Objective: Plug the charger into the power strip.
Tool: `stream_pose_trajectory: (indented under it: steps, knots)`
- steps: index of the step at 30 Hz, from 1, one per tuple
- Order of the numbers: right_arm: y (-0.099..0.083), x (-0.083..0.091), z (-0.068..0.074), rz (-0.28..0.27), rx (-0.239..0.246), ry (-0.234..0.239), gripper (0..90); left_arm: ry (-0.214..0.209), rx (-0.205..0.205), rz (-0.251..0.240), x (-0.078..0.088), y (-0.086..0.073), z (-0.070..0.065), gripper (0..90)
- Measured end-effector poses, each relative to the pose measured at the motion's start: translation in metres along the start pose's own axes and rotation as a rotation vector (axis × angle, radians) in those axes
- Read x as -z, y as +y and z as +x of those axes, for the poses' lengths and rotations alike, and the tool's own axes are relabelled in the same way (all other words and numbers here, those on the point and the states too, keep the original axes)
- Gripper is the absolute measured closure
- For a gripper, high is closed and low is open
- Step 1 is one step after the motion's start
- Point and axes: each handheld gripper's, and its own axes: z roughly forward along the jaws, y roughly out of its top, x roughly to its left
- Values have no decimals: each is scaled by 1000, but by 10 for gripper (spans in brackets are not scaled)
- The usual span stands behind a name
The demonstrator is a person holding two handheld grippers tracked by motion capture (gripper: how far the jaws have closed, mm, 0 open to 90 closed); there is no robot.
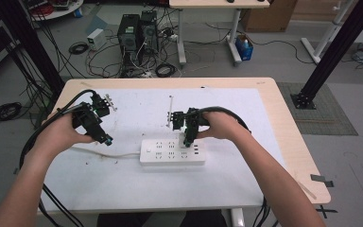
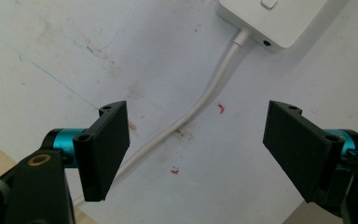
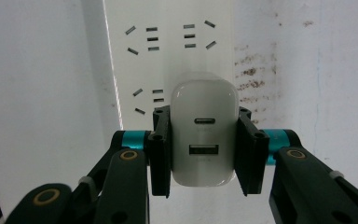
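Half done, by the look of it: a white charger [image 3: 204, 135] was clamped between the right gripper [image 3: 204, 149] jaws right over the strip [image 1: 172, 152], seating not confirmed. Left gripper [image 2: 196, 149] was held wide apart, empty, near the cord [image 2: 200, 105].

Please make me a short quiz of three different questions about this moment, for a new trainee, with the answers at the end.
1. True or false: the right gripper is shut on the white two-port charger block.
2. Multiple choice: what lies between the open jaws of the left gripper? A) the white power strip's round cord on the table B) a red pen C) a metal spoon
3. Fill in: the charger block is held over the white rectangular ______.

Key: 1 true; 2 A; 3 power strip.
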Motion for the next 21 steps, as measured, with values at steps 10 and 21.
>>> stream_pose_trajectory:
  steps: [10,21]
  knots:
    - [9,-1,0,23,73,0,624,-16,-9,13,-9,-3,-2,228]
    - [16,-16,2,116,97,7,631,-33,-5,12,-15,-5,-3,228]
